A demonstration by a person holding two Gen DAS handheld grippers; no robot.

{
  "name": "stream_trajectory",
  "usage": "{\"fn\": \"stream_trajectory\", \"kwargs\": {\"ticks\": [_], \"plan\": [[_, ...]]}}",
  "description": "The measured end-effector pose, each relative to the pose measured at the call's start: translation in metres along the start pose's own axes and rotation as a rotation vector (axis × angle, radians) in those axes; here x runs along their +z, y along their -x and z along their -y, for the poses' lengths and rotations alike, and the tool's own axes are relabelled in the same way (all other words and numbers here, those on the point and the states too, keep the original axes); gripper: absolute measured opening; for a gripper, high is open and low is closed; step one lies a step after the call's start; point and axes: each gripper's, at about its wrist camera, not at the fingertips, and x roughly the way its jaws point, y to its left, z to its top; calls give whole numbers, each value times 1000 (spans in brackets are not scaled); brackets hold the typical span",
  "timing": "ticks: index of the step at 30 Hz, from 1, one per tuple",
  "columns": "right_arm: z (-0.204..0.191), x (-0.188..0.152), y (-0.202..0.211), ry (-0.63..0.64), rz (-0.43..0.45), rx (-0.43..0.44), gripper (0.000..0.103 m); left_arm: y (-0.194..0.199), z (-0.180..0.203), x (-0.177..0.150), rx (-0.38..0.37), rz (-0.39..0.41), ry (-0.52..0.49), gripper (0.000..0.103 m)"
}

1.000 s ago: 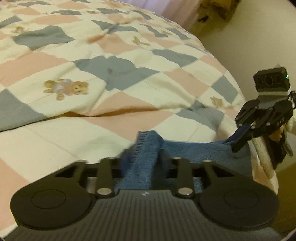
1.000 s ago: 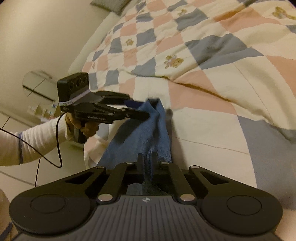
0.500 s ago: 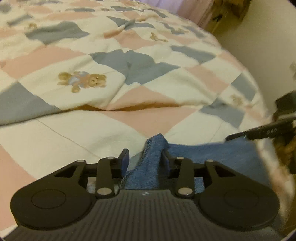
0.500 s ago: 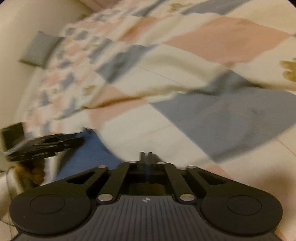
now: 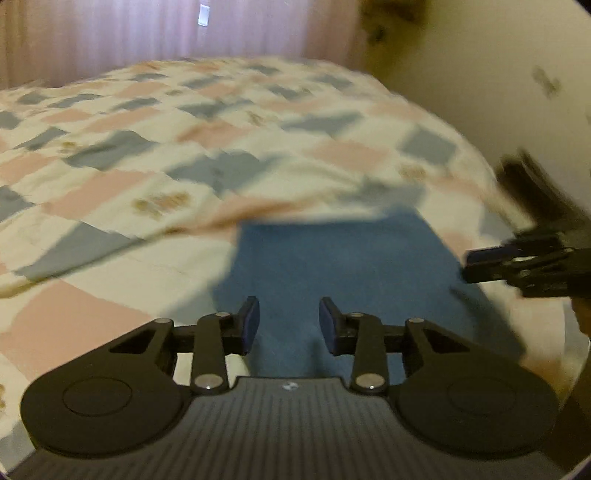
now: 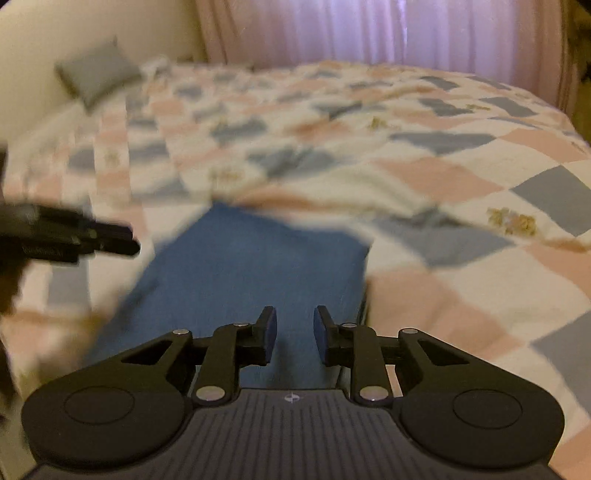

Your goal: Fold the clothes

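A blue cloth [image 5: 332, 266] lies spread flat on the patchwork quilt [image 5: 166, 177] near the bed's front edge; the right wrist view shows the same blue cloth [image 6: 243, 273]. My left gripper [image 5: 289, 325] hovers open over the cloth's near end, nothing between its fingers. My right gripper [image 6: 295, 334] is also open above the cloth's near right part. In the left wrist view the right gripper [image 5: 480, 262] is at the cloth's right side. The left gripper [image 6: 125, 240] appears blurred at the cloth's left side in the right wrist view.
A grey pillow [image 6: 98, 72] lies at the bed's far left corner against the wall. Pink curtains [image 6: 369, 33] hang behind the bed. A cream wall [image 5: 498, 74] runs along the bed's right side. The quilt has a raised fold [image 6: 332, 199] just beyond the cloth.
Both grippers have let go of the blue cloth and opened. The cloth, held bunched before, now lies flat on the quilt. Both cameras have pulled back and tilted up.
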Motion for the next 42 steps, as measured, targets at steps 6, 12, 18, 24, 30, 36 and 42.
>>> {"fn": "stream_trajectory", "kwargs": {"ticks": [6,12,18,24,30,36,42], "plan": [[33,-9,-35,-205,-87,-3,20,-47,26,-2,93,-85,-205,25],[5,-1,23,-234,-10,-86,32,11,32,14,116,-106,-52,27],[-49,-54,30,-170,-65,-145,31,25,58,-39,16,-147,-66,28],[-49,-59,9,-137,-138,-180,31,2,64,-46,79,-254,-38,28],[-34,-58,21,-139,-146,-149,31,7,64,-36,139,-272,19,26],[-13,-58,19,-113,-115,-51,33,3,75,-38,224,-274,42,27],[10,-13,27,-45,95,-2,33,1,71,5,287,-66,4,30]]}}
